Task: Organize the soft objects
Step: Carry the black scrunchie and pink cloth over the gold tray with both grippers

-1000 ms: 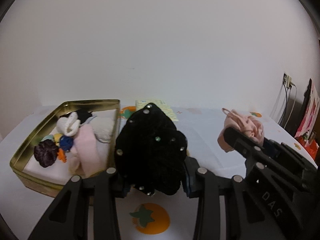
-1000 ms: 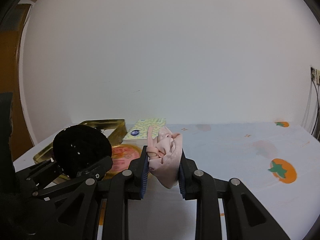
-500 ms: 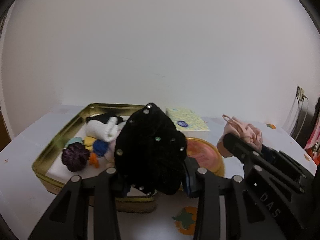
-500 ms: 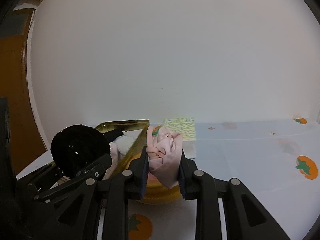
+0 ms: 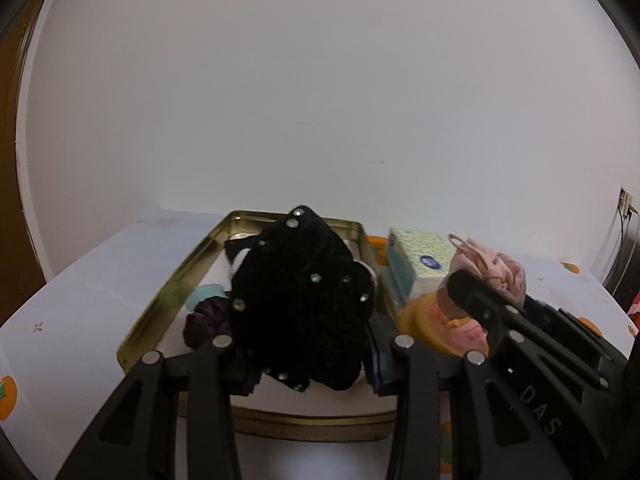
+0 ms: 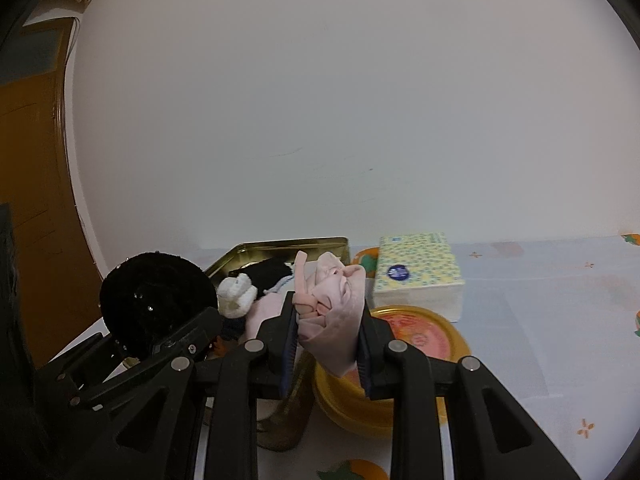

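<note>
Left tongs (image 5: 310, 354) clamp a black studded scrunchie (image 5: 300, 300), hiding the gold tin (image 5: 160, 312); right tongs (image 6: 326, 346), gripping pink cloth (image 6: 332, 320), reveal white socks (image 6: 237, 295) inside.

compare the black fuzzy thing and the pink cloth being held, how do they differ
The black fuzzy piece is dark, plush and dotted with shiny studs; the pink cloth is pale, smooth and knotted. The black one looks bulkier and sits in the left gripper, the pink in the right gripper. Both are soft and clamped between fingers near the gold tin.
</note>
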Available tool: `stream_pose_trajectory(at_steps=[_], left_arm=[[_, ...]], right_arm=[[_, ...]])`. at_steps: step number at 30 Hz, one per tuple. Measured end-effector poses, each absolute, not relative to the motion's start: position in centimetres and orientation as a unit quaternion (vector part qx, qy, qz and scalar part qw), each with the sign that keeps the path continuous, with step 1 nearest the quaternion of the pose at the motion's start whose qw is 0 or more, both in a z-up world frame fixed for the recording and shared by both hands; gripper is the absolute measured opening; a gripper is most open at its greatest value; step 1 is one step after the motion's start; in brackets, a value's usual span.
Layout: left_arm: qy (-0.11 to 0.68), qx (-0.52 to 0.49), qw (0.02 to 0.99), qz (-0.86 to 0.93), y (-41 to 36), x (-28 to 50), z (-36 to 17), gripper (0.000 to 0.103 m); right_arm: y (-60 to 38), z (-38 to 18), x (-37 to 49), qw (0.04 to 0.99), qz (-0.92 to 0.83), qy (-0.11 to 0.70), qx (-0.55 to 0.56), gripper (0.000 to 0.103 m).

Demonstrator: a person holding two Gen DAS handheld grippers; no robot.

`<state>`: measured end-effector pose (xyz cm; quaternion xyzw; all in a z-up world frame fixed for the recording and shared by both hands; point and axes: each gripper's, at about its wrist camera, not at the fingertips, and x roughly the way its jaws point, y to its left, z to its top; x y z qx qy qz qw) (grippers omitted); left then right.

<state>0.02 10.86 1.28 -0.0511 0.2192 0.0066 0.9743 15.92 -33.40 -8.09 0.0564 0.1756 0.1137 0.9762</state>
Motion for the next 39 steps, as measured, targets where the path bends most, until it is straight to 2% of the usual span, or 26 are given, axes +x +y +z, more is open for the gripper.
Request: stream_pose_trajectory(at_steps=[17, 39], left_arm=[[0.227, -0.044, 0.972, 0.03, 11.9, -0.3, 2.0, 0.038], [0.238, -0.039, 0.969, 0.048, 12.6, 5.2, 3.8, 0.039]], right_arm=[[-39.6, -9.8, 21.0, 0.971, 0.137, 0.185, 0.064, 0.028], [-47.5, -8.8, 27.0, 0.967, 0.139, 0.199, 0.072, 0.028]])
